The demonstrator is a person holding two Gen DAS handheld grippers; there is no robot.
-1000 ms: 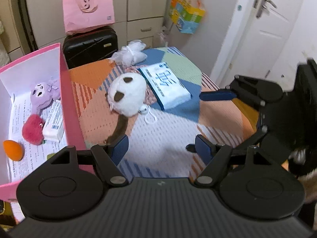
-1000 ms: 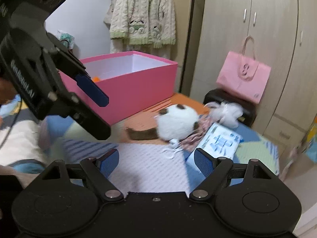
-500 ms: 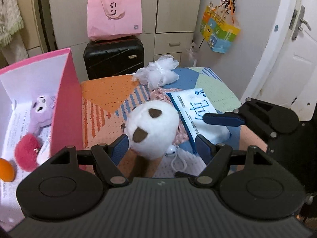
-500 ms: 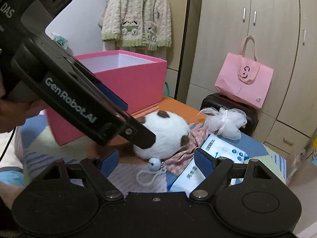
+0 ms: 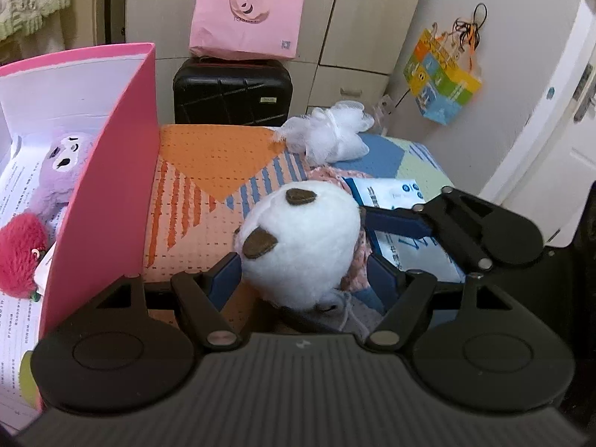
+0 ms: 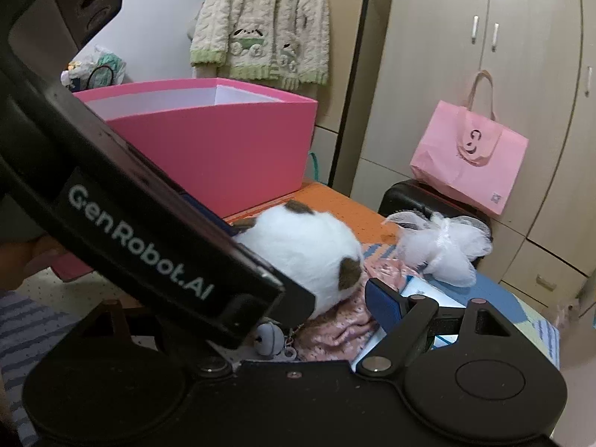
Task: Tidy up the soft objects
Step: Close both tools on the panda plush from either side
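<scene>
A white plush head with brown ears (image 5: pixel 298 246) lies on the patchwork bed cover. My left gripper (image 5: pixel 303 279) is open, its blue pads either side of the plush, close to touching it. My right gripper (image 6: pixel 294 298) is open; its right finger (image 6: pixel 387 301) shows beside the plush (image 6: pixel 309 249), its left finger is hidden behind the left gripper's body. It also shows in the left wrist view (image 5: pixel 439 219) over the tissue pack (image 5: pixel 395 193). A pink box (image 5: pixel 111 171) at the left holds a purple plush (image 5: pixel 63 164) and a red fuzzy toy (image 5: pixel 18 249).
A white mesh puff (image 5: pixel 327 134) lies at the bed's far edge. A pink patterned cloth (image 6: pixel 342 320) lies under the plush. A black suitcase (image 5: pixel 231 93) with a pink paper bag (image 5: pixel 246 11) stands behind the bed. A white door (image 5: pixel 558 111) is at the right.
My left gripper has moved forward until the white plush sits between its open fingers. My right gripper has closed in from the right, beside the plush and over the tissue pack.
</scene>
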